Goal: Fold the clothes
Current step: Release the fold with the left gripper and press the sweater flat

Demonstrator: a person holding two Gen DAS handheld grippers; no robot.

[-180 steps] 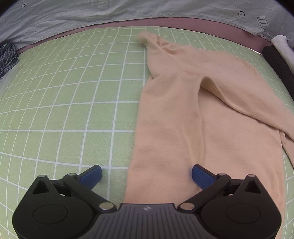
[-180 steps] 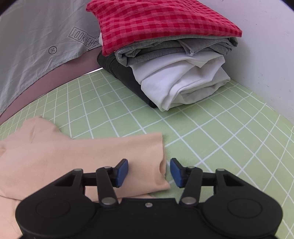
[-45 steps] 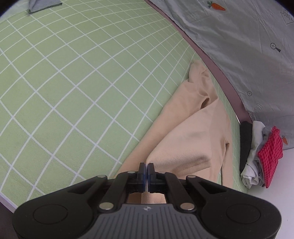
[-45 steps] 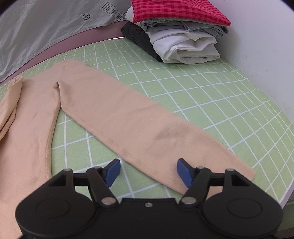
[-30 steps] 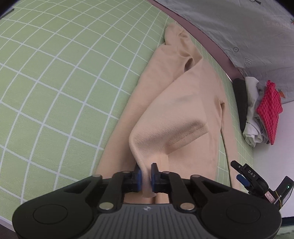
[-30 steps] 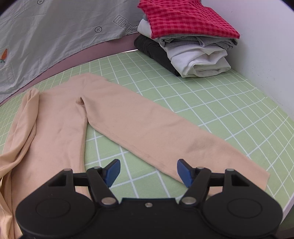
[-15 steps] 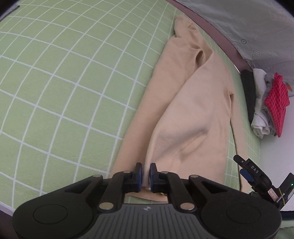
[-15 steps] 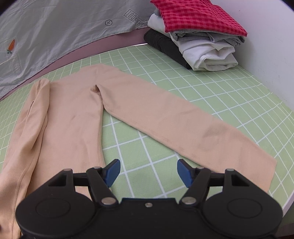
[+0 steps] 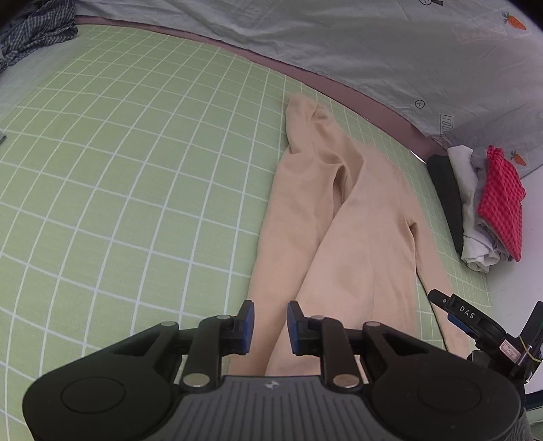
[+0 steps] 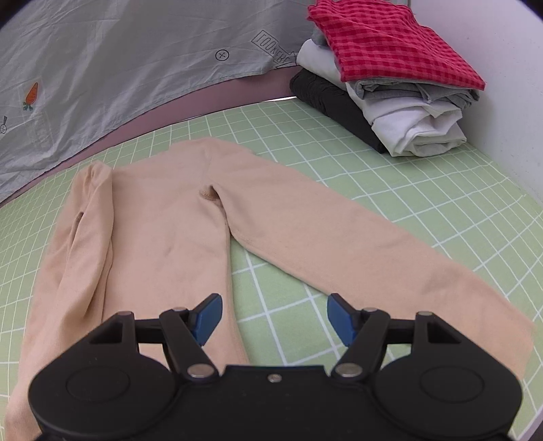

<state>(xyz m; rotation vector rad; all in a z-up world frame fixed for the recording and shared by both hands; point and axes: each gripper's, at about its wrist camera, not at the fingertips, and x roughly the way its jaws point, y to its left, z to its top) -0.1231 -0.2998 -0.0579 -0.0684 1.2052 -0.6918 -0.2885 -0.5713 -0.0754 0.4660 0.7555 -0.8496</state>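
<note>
The beige long-sleeved top (image 10: 163,244) lies flat on the green grid mat (image 9: 118,176), one sleeve spread to the right. The left gripper (image 9: 269,327) is released, jaws slightly apart above the hem. The right gripper (image 10: 273,319) is wide apart, empty.

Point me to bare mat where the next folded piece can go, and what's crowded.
Biggest bare stretch: green grid mat left of the beige garment, up to the checked cloth in the far corner. Smaller wedge between its two spread legs. Another patch right of the outer leg, below the folded stack. The stack's corner by the wall is crowded.
</note>
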